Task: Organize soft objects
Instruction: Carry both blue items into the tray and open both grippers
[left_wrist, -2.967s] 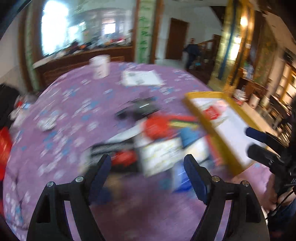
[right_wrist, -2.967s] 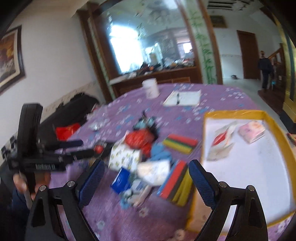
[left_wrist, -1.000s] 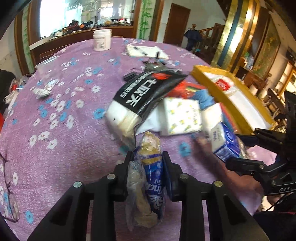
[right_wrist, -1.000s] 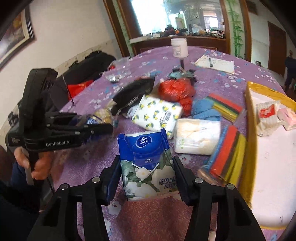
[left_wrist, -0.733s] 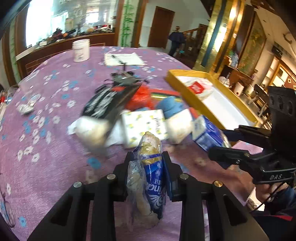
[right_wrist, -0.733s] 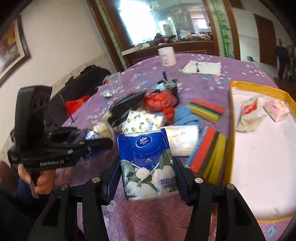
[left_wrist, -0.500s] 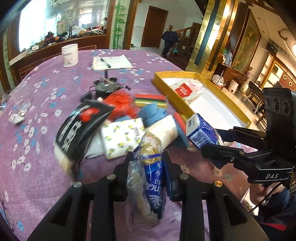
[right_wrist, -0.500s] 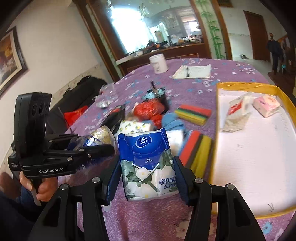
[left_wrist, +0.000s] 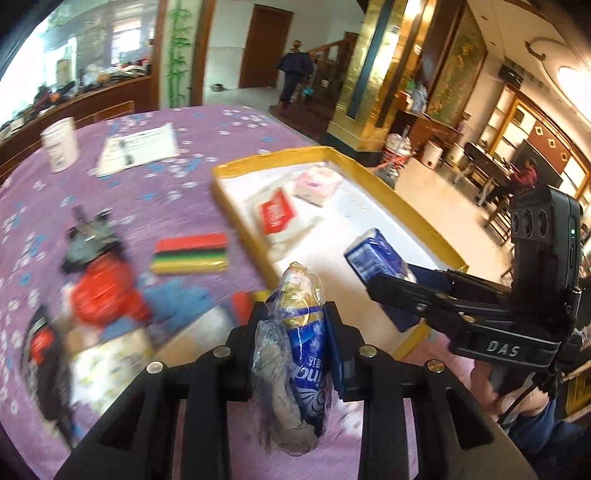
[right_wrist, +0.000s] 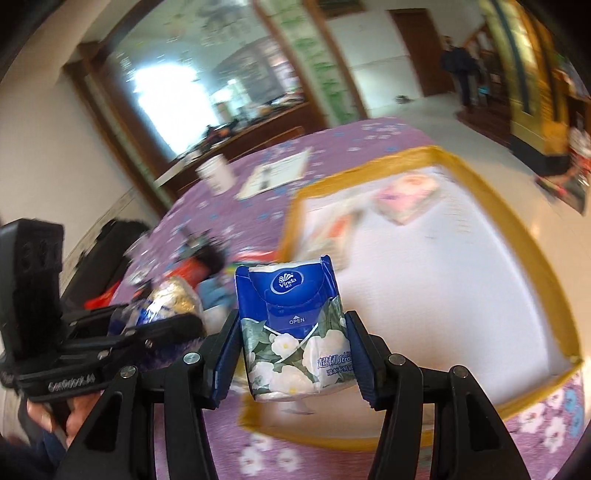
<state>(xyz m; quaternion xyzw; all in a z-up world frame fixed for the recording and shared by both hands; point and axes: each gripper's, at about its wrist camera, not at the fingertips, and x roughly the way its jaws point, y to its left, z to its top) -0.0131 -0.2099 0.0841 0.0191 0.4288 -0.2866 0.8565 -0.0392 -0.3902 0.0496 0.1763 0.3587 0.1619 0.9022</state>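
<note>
I'm mid-carry with both loads: my left gripper (left_wrist: 295, 345) pinches a crinkly blue tissue pack (left_wrist: 301, 354) above the worktop's near edge, my right gripper (right_wrist: 291, 354) clamps the Vinda tissue pack (right_wrist: 291, 328) over the yellow-rimmed tray (right_wrist: 491, 206), so next I judge each needs lowering inside and releasing.

Each camera rides behind its own fingers, looking forward and steeply down, close over the purple table (left_wrist: 155, 206). The left view faces the yellow tray (left_wrist: 391, 199) at about two o'clock; the right view has it (right_wrist: 476, 184) dead ahead. Both share the tray, the white cup (left_wrist: 59, 147) and each other's gripper.
</note>
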